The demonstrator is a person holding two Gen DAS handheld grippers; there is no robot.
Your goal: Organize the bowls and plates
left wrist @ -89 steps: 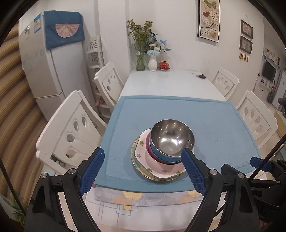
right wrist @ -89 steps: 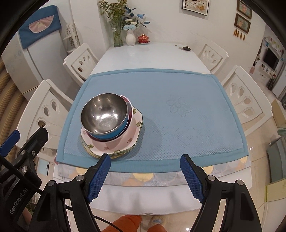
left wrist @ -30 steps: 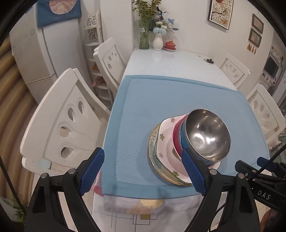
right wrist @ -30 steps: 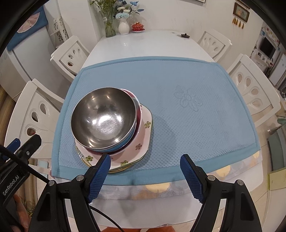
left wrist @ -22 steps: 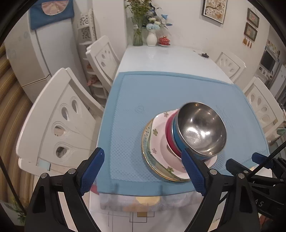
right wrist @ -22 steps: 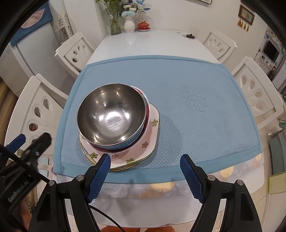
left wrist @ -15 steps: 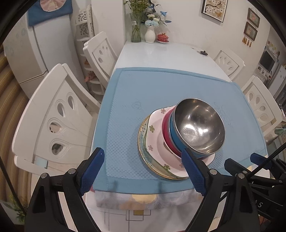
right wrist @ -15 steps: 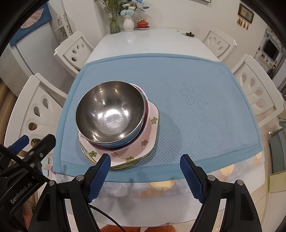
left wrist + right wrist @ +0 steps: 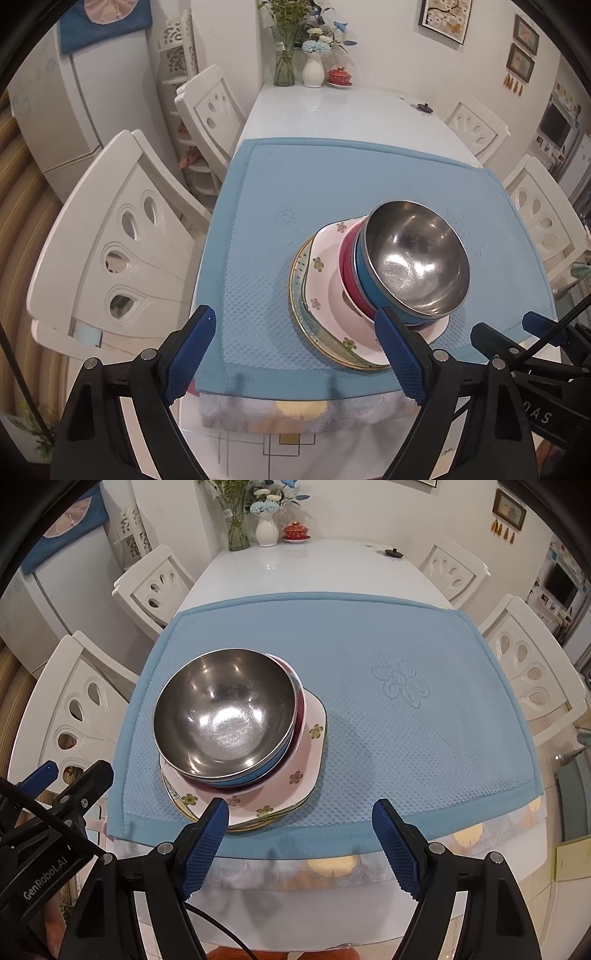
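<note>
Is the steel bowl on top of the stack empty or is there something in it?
Empty. The steel bowl shows only bare, shiny metal with light reflections inside in both wrist views; it sits upright, nested in the blue bowl.

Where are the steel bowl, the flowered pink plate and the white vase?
steel bowl [image 9: 225, 716], right wrist view, inner bottom.
flowered pink plate [image 9: 308, 753], right wrist view, bare right rim.
white vase [image 9: 312, 72], left wrist view, middle of its body.

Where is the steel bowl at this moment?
The steel bowl sits on top of the stack, nested in the blue bowl, on the near left part of the blue mat in the right wrist view.
</note>
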